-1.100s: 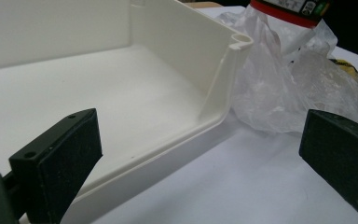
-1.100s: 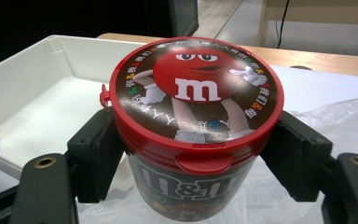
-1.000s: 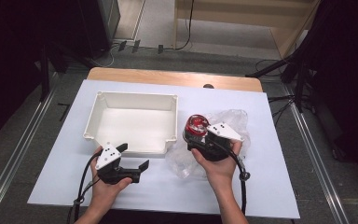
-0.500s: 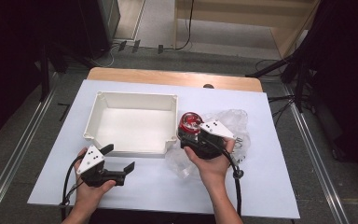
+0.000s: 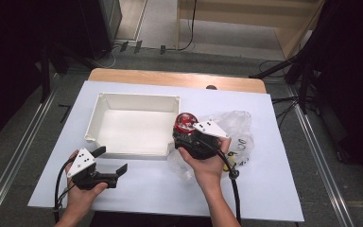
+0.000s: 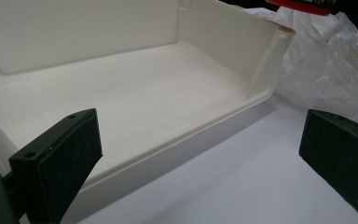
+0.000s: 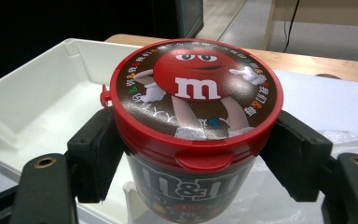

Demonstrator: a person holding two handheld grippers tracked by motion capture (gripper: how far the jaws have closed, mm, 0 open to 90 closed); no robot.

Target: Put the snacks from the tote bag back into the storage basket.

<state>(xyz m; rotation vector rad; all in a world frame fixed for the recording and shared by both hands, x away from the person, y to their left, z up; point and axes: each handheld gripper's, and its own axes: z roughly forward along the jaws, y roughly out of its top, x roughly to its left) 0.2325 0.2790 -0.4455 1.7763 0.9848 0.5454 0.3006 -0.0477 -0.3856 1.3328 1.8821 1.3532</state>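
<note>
While the left gripper (image 5: 111,161) waits wide open and holding nothing near the tabletop's front-left corner, the right gripper (image 5: 185,133) clamps the candy tub (image 7: 193,135) at the white tray's (image 5: 105,109) right wall; lift it over that wall, keeping it upright.

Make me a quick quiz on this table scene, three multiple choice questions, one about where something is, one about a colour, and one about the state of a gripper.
1. Where is the candy tub?
A. Inside the tray
B. Between the right hand-held gripper's jaws
C. On the floor

2. What colour is the tub's lid rim?
A. Red
B. Blue
C. Green

3. How does the left hand-held gripper stand?
A. Shut on the tray
B. Shut on the plastic bag
C. Open, holding nothing

Answers:
1 B, black pads press both its sides.
2 A, a red ring circles the printed top.
3 C, its jaws stand wide apart before the white tray.
</note>
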